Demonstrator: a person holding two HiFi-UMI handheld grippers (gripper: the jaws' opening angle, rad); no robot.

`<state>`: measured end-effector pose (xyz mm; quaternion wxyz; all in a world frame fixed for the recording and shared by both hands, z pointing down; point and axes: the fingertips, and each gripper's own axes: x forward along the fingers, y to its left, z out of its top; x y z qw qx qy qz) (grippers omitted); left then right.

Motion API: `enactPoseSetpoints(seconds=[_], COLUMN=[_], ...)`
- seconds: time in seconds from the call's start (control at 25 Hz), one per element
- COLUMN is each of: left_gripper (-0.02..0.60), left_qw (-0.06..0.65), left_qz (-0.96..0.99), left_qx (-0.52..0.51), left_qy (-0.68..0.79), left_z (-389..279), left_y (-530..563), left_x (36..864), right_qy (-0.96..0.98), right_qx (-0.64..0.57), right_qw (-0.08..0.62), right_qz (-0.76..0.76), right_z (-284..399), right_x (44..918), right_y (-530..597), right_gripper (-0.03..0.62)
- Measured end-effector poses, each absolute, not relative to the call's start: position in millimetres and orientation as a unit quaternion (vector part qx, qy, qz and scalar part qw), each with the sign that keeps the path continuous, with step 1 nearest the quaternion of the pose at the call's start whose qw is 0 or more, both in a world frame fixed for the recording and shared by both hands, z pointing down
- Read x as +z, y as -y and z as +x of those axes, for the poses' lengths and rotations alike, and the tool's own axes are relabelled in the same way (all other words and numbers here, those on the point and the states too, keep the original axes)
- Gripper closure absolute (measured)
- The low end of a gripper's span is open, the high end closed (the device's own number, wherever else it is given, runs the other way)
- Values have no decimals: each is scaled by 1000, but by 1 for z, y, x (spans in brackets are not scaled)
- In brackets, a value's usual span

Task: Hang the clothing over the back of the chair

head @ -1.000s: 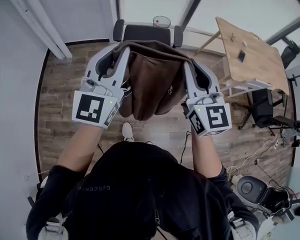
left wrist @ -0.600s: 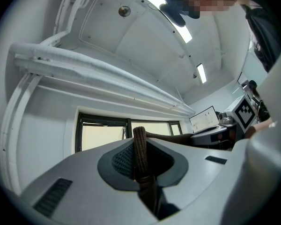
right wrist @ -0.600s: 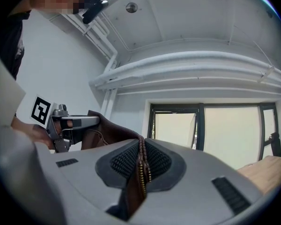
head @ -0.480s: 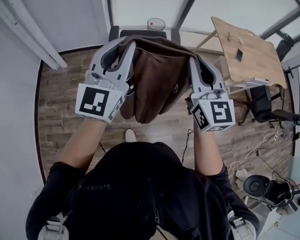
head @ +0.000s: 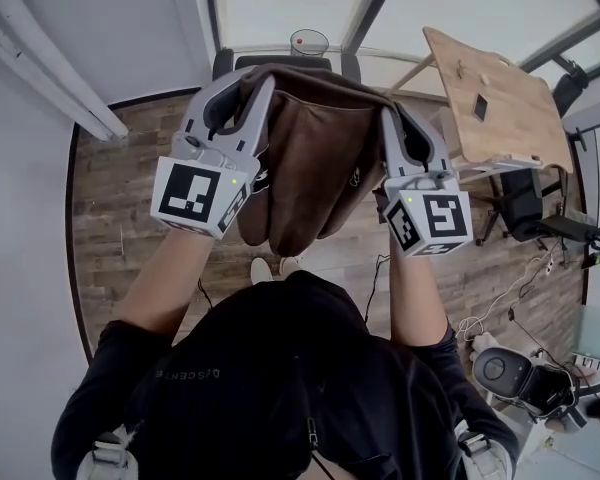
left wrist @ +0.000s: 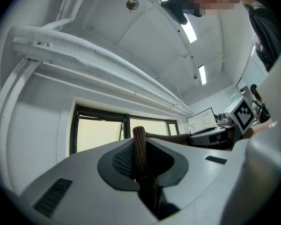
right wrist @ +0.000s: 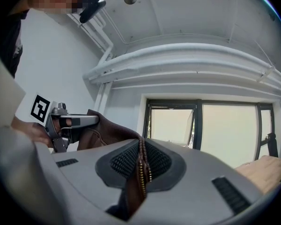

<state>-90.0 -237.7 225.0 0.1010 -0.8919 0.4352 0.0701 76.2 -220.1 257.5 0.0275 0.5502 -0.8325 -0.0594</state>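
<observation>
Head view | left hand-held gripper (head: pixel 242 80) pinches brown jacket (head: pixel 310 163) | right hand-held gripper (head: pixel 402 118) too (zipper edge (right wrist: pixel 141 172))

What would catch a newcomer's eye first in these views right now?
The brown garment hangs stretched at centre between the left gripper and the right gripper. Each gripper is shut on an edge of it, the right one on its zip. Just beyond, at the top of the head view, stands the dark chair, with a wooden table at upper right.
</observation>
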Motion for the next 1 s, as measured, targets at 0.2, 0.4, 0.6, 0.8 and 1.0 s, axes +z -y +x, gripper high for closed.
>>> enactPoseSetpoints(seconds=[0.2, 0.4, 0.6, 0.8, 1.0], left_gripper=[532, 532, 532, 532, 532], left_qw=[101, 104, 105, 101, 96], left_qz=[-889, -885, -879, -873, -866], left_qx=[58, 41, 28, 15, 4], left_qy=[-442, -453, -464, -477, -490], left_z=[-88, -81, -76, -77, -74], left_y=[259, 285, 302, 316, 331], left_x=[234, 241, 251, 265, 274], right_qy=[839, 848, 856, 864, 873], right_qx=[-52, -41, -29, -18, -7], right_qw=[32, 34, 34, 37, 36], right_qz=[540, 527, 515, 502, 487], right_z=[79, 84, 88, 86, 89], right_x=[268, 277, 289, 304, 314], right_y=[244, 272, 293, 310, 326], right_gripper=[547, 546, 546, 546, 546])
